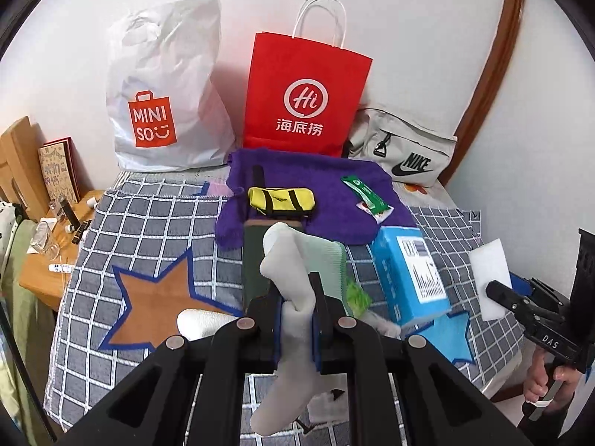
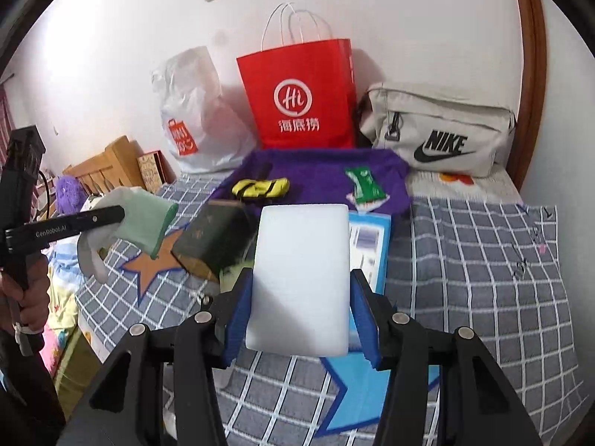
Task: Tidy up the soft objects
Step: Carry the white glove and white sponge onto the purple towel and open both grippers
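Both grippers hold soft items above the checked blanket (image 2: 483, 260).

The left gripper (image 1: 296, 308), nearly closed, pinches one white-and-green sock (image 1: 288, 282), its long axis running up and down, foot end hanging. The right gripper (image 2: 299, 297), half open, clamps one white sponge block (image 2: 301, 278) by its long sides, long axis pointing away towards the one red paper bag (image 2: 301, 96). One purple towel (image 2: 319, 174) lies beyond.
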Tool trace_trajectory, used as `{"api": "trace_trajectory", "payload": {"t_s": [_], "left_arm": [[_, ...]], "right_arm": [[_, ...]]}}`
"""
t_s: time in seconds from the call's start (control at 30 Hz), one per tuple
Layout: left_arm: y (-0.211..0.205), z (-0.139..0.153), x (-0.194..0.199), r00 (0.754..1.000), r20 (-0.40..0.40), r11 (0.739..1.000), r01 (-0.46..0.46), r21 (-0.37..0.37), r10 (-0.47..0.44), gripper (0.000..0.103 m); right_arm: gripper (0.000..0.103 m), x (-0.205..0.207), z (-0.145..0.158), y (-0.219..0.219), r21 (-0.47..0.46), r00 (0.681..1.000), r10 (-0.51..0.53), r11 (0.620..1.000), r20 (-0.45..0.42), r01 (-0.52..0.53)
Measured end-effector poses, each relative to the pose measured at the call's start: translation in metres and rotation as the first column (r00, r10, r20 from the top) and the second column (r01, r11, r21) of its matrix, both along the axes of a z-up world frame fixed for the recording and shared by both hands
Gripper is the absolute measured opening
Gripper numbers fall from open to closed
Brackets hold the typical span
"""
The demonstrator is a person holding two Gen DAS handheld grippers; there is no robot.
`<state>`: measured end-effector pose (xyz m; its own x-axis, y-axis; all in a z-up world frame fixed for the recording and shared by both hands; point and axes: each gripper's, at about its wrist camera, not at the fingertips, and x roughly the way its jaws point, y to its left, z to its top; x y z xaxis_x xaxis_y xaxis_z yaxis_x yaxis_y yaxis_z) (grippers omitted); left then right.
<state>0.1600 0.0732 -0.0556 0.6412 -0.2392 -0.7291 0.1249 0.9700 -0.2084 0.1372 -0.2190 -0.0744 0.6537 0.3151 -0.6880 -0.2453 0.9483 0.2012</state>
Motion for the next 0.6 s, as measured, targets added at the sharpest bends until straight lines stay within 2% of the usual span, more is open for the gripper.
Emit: {"api": "trace_trajectory", "payload": {"t_s": [0.33,0.6], "left_arm": [[0.007,0.008,0.046,0.999,-0.039,0.999,-0.020,-0.050,0.018,0.013],[0.009,0.002,0.080,0.998,-0.065,0.997,-0.021,-0.078,0.016,0.013]], "right_arm": [[0.050,0.047,0.000,-0.006,0.031,1.000,-0.008,0.999,-0.017,0.009],[0.050,0.080,-0.006,-0.006,0.025,1.000,-0.009,1.000,-0.022,0.010]]}}
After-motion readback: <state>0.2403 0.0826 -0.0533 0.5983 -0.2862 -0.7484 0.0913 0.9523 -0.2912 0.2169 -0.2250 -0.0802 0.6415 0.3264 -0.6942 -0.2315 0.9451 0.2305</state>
